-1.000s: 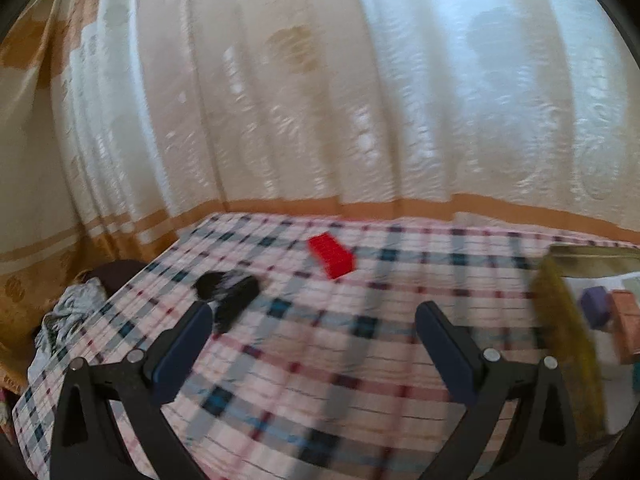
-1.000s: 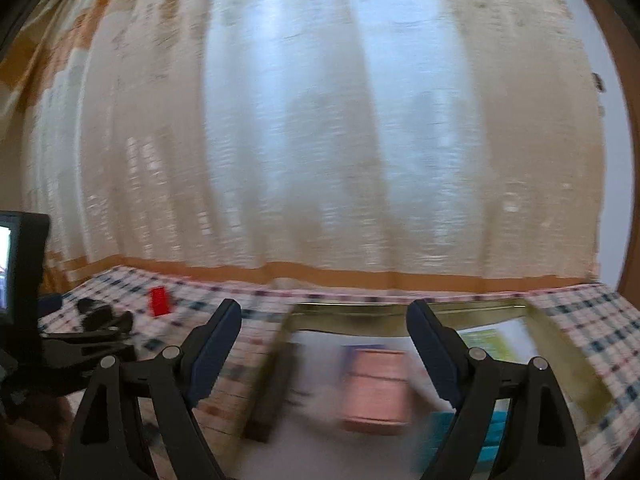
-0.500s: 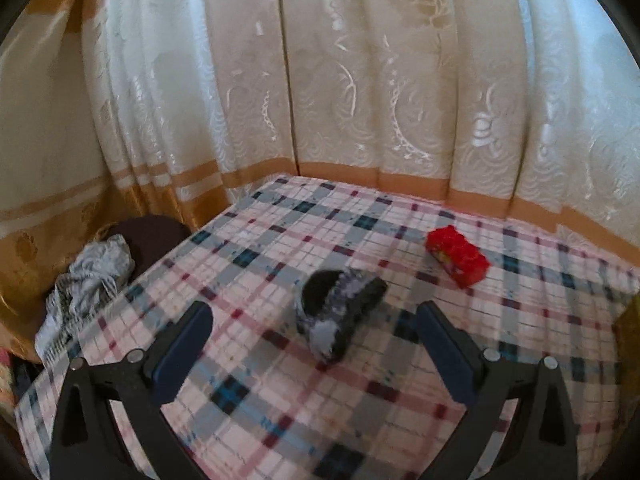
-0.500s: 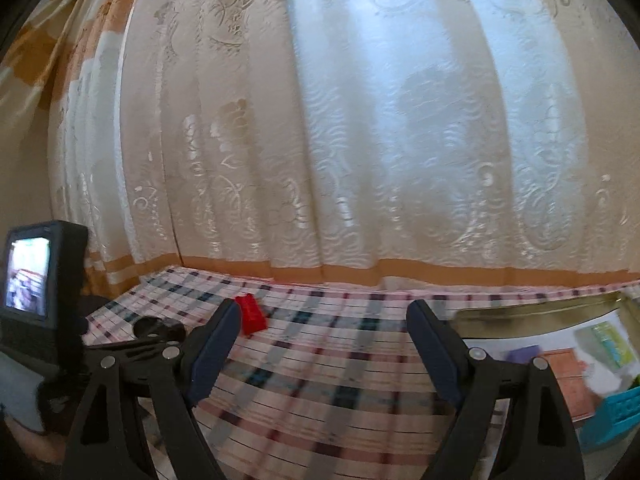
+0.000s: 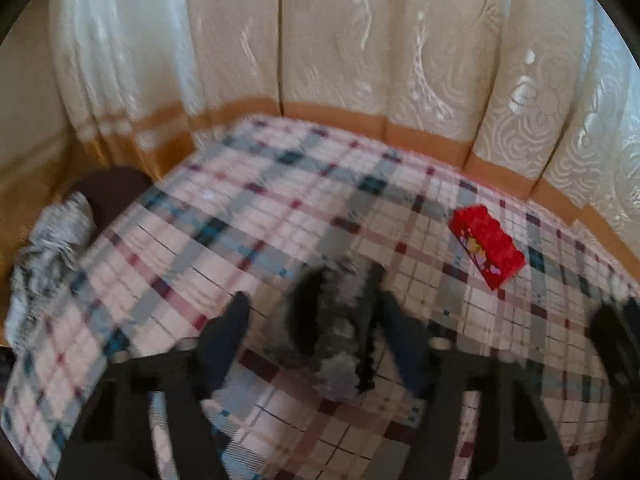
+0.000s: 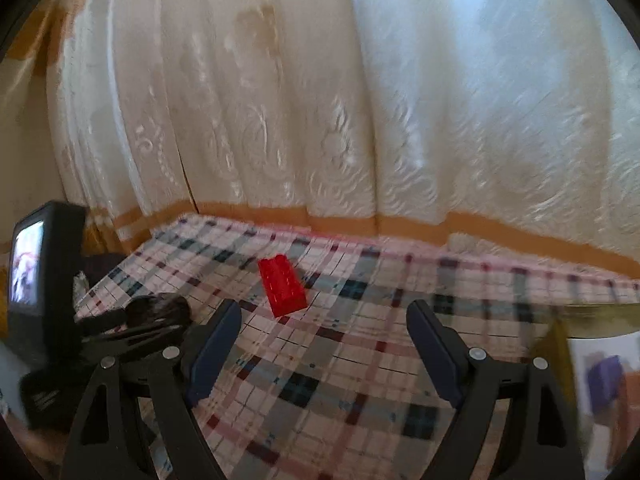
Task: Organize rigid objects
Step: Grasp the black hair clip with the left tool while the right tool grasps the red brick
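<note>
**Left fingers closing around the dark object; red brick lies free**

The left gripper (image 5: pixel 312 332) is closing, with a blurred black-and-grey object (image 5: pixel 332 320) between its fingers (image 5: pixel 224 336). The right one looks against it; the left still shows a gap, so no grip can be confirmed. The object sits on the plaid-covered worktop (image 5: pixel 240 216), toward its left edge. The red brick (image 6: pixel 282 286) lies just beside it, nearer the curtain (image 6: pixel 280 100) along the far edge. The right gripper (image 6: pixel 324 344) hangs wide open and empty above the cloth, the brick ahead of it.

Lace curtain (image 5: pixel 360 40), perhaps crumpled cloth (image 5: pixel 48 240).
</note>
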### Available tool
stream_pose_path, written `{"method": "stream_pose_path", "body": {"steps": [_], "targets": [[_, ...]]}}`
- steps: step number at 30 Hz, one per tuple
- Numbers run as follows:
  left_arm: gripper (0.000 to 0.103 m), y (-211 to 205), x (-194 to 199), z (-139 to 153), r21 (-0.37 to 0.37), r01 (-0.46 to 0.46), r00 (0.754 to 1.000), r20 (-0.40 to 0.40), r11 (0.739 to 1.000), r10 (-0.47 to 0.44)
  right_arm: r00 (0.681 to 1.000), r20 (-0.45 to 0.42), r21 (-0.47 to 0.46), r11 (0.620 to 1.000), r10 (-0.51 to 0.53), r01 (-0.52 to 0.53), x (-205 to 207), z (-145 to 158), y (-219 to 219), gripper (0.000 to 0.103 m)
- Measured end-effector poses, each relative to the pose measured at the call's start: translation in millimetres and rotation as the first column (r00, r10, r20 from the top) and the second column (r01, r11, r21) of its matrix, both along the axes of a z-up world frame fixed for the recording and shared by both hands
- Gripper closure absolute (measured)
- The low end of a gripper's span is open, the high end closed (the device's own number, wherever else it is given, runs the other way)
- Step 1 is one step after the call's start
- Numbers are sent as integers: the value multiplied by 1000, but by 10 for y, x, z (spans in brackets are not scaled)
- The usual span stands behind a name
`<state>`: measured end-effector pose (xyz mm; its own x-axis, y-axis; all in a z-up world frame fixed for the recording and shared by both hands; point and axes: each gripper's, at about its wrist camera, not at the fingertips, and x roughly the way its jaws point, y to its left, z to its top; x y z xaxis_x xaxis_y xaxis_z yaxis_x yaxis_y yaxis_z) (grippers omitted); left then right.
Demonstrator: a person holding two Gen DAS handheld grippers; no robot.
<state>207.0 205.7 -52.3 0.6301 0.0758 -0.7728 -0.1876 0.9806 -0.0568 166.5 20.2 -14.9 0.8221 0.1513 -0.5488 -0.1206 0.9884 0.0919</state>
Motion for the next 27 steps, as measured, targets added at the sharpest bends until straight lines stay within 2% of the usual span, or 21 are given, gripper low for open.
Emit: {"method": "stream_pose_path", "body": {"steps": [1,4,7,9,10,11,14,16,19,20,23,27], "targets": [[55,14,-11,10,-12,3,1000,11,1000,-3,999,-38,8,1000,0,1,104,-42,3,17],[58,29,-54,35,-30,6,1000,28,1000,-5,995,-96,32,999,17,-14,328,-105,40,17],[60,-19,-144,130,68,-11,997,81,998,5,991,-134,19,999,31,-29,551,-152,132,17],[60,-24,-206,213,133,-38,991,133,990,20,984,-171,28,999,51,-47,717,-207,202,25],[60,0,-227,243,144,-52,988,150,988,31,977,-200,26,998,68,-65,811,-245,252,32],[60,42,-241,271,139,-67,986,162,988,44,973,-218,28,997,80,-76,866,-270,281,39],[60,214,-248,296,50,-85,984,163,995,76,957,-270,35,995,103,-97,1045,-335,405,40],[60,268,-214,268,31,-89,985,150,996,83,959,-265,6,995,96,-98,1083,-315,467,41],[60,241,-206,256,69,-95,985,148,993,83,960,-273,-98,990,66,-97,1083,-314,580,69],[60,227,-203,255,80,-96,985,152,992,83,961,-269,-140,984,68,-108,1050,-307,607,69],[60,220,-226,281,84,-95,982,173,992,79,964,-253,-158,980,78,-121,908,-279,556,69],[60,195,-312,371,95,-103,969,236,990,79,982,-165,-83,991,90,-105,473,-88,298,69]]}}
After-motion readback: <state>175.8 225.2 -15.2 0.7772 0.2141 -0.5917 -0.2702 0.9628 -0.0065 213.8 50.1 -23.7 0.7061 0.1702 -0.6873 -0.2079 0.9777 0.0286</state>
